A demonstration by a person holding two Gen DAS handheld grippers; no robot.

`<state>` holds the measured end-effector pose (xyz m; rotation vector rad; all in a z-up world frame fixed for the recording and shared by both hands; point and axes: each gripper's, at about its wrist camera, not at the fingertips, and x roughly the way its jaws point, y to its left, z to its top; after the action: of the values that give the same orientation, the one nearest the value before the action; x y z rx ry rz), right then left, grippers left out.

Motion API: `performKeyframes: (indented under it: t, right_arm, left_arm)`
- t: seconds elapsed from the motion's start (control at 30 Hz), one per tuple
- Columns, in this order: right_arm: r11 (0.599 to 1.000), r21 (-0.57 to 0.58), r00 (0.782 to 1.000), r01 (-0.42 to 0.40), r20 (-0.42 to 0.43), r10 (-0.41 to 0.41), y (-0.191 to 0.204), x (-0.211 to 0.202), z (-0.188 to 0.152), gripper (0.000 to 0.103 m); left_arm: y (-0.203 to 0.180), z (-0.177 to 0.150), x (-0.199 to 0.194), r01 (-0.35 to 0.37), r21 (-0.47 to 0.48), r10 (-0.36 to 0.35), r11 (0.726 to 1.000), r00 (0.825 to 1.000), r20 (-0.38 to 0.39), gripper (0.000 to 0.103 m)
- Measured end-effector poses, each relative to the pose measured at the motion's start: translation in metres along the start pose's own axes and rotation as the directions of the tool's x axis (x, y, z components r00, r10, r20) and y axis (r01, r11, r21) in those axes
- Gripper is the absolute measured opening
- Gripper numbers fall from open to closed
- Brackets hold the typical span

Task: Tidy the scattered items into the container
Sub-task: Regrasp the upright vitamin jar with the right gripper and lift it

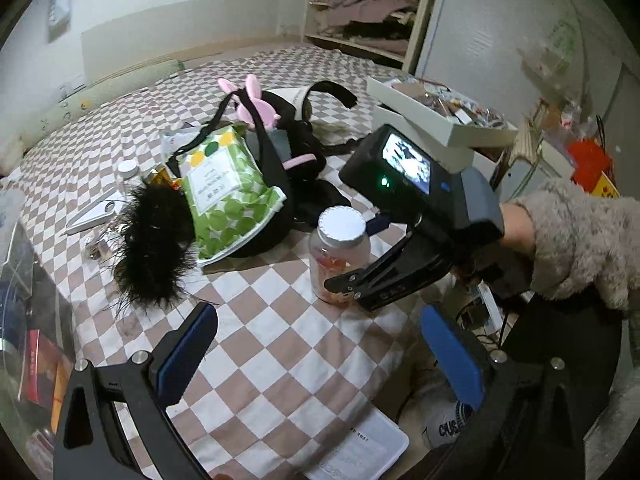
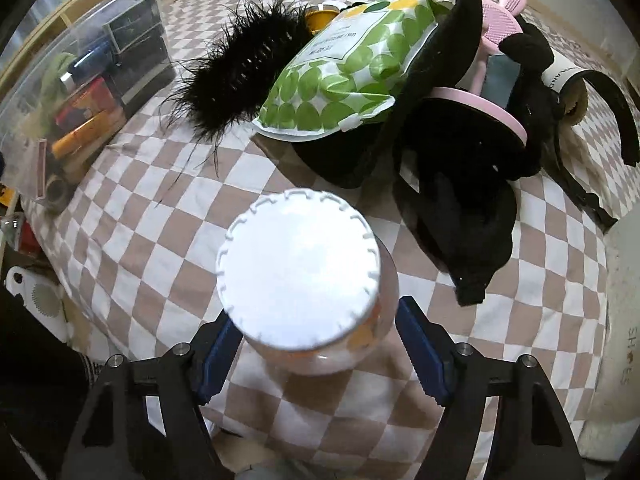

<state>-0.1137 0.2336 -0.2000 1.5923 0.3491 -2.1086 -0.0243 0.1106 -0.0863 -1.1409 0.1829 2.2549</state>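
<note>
A clear jar with a white lid [image 1: 340, 252] [image 2: 300, 276] stands upright on the checkered bedspread [image 1: 280, 344]. My right gripper [image 2: 320, 356] [image 1: 352, 280] has its blue pads on both sides of the jar's body, close to it; contact is unclear. My left gripper [image 1: 320, 356] is open and empty, low over the bed's near edge. Behind the jar lie a green-dotted pouch [image 1: 224, 196] [image 2: 348, 64], a black feathery hair clip [image 1: 152, 244] [image 2: 240, 76], black bags and a pink bunny item [image 1: 252, 100]. A clear plastic container [image 2: 80, 80] holding several items stands at the left.
A white knife-like tool [image 1: 94, 216] and a small white-capped bottle [image 1: 128, 170] lie left of the pile. White boxes [image 1: 436, 120] are stacked at the bed's right. A paper sheet [image 1: 352, 444] lies at the near edge. A shelf stands behind the bed.
</note>
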Motion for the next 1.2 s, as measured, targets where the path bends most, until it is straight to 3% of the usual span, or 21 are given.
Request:
performKeyframes:
  t: [0.03,0.33,0.6,0.87,1.2]
  right_arm:
    - [1.0,-0.001,1.0,0.004,-0.005,-0.004,0.001,0.001,0.001,0.07]
    - [0.999,0.031,1.0,-0.007,0.001,0.007,0.001,-0.008,0.009,0.07]
    - [0.99,0.084,0.987,-0.115,0.118,0.105,0.01,-0.047,0.024,0.07]
    - [0.968,0.096,0.938,-0.232,0.284,0.197,0.031,-0.094,0.044,0.07]
    - [0.901,0.087,0.842,-0.426,0.403,0.359,0.051,-0.129,0.056,0.07]
  left_arm:
    - [0.002,0.0,-0.002,0.001,-0.008,-0.001,1.0,1.0,0.004,0.102]
    - [0.017,-0.002,-0.014,-0.016,-0.066,0.018,0.998,1.0,0.026,0.102]
    - [0.037,0.002,-0.036,-0.063,-0.124,0.076,0.99,0.992,0.099,0.102]
    - [0.058,0.007,-0.074,-0.125,-0.183,0.164,0.975,0.963,0.213,0.102]
    - [0.047,-0.008,-0.083,-0.157,-0.091,0.174,0.983,0.957,0.231,0.102]
